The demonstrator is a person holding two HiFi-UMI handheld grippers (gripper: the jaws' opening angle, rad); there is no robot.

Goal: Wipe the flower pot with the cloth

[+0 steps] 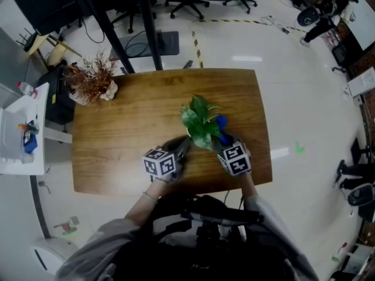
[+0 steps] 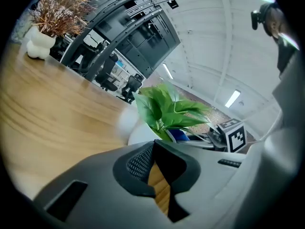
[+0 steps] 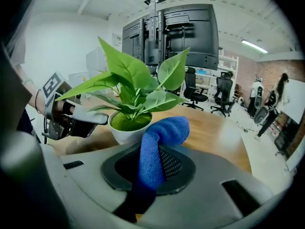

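Observation:
A small white flower pot point(image 3: 126, 130) with a green leafy plant point(image 1: 201, 122) stands near the front middle of the wooden table point(image 1: 123, 133). My right gripper point(image 3: 152, 171) is shut on a blue cloth point(image 3: 161, 136), whose free end hangs just in front of the pot's right side. In the head view the blue cloth point(image 1: 221, 122) peeks out beside the leaves, with the right gripper point(image 1: 224, 138) behind it. My left gripper point(image 1: 181, 147) sits at the pot's left, shut with nothing in it; the left gripper point(image 2: 160, 174) shows only a sliver of wood between its pads. Leaves hide most of the pot from above.
A dried reddish plant in a white pot point(image 1: 92, 82) stands at the table's far left corner. A white side stand with small items point(image 1: 22, 134) is left of the table. Office chairs point(image 1: 187, 6) and black frames stand beyond the far edge.

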